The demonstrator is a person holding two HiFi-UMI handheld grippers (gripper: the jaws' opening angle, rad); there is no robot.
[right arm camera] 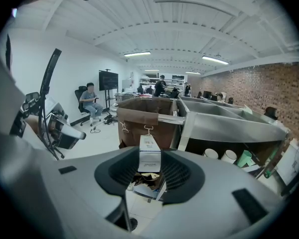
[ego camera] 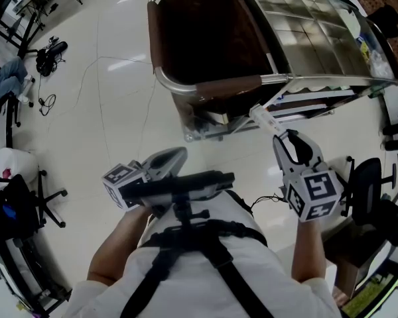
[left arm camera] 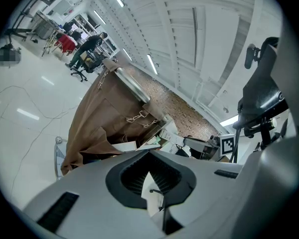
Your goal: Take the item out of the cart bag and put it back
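Observation:
The brown cart bag [ego camera: 205, 38] hangs open on a steel frame ahead of me, its inside dark. It also shows in the left gripper view as the bag [left arm camera: 104, 118] and in the right gripper view as the bag [right arm camera: 144, 116]. My right gripper [ego camera: 278, 134] is shut on a small white box [ego camera: 262, 118], held just in front of the bag's near rim. In its own view the box [right arm camera: 150, 153] stands upright between the pads of the right gripper [right arm camera: 150, 158]. My left gripper [ego camera: 176, 156] is low at my waist, left of the cart. Its tips meet with nothing between them in the left gripper view [left arm camera: 149, 156].
A steel-topped cart [ego camera: 305, 32] adjoins the bag on the right, with cups on its lower shelf [right arm camera: 229, 156]. Office chairs [ego camera: 26, 197] and cables [ego camera: 50, 52] are at the left, another chair [ego camera: 371, 184] at the right. A seated person [right arm camera: 91, 101] is far off.

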